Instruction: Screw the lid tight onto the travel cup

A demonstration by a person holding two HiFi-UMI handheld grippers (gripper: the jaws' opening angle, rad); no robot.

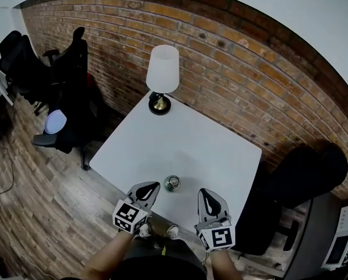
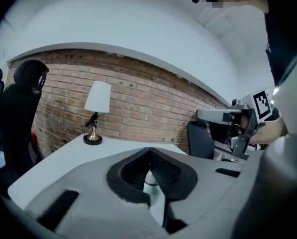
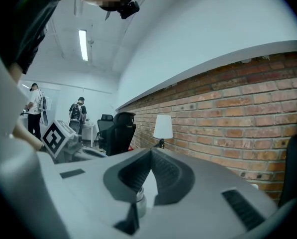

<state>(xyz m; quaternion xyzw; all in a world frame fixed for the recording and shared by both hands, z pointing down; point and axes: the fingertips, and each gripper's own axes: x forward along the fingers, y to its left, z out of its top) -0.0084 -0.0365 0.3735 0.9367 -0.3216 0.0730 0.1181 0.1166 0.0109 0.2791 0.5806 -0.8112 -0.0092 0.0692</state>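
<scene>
A small silvery travel cup [image 1: 172, 183] stands upright near the front edge of the white table [image 1: 179, 139]. It is between my two grippers and neither touches it. My left gripper [image 1: 154, 185] is just left of the cup, shut with nothing between its jaws. To the cup's right, my right gripper [image 1: 203, 191] is also shut and empty. In the left gripper view the cup [image 2: 150, 182] shows through the gap under the closed left gripper [image 2: 149, 151]. In the right gripper view the cup [image 3: 140, 198] peeks below the closed right gripper [image 3: 151, 151]. Whether the lid is seated I cannot tell.
A table lamp [image 1: 162, 74] with a white shade stands at the table's far corner by the brick wall [image 1: 249, 69]. Black office chairs [image 1: 69, 69] stand left of the table, a dark chair [image 1: 302, 174] at its right. People [image 3: 78, 114] stand far off in the room.
</scene>
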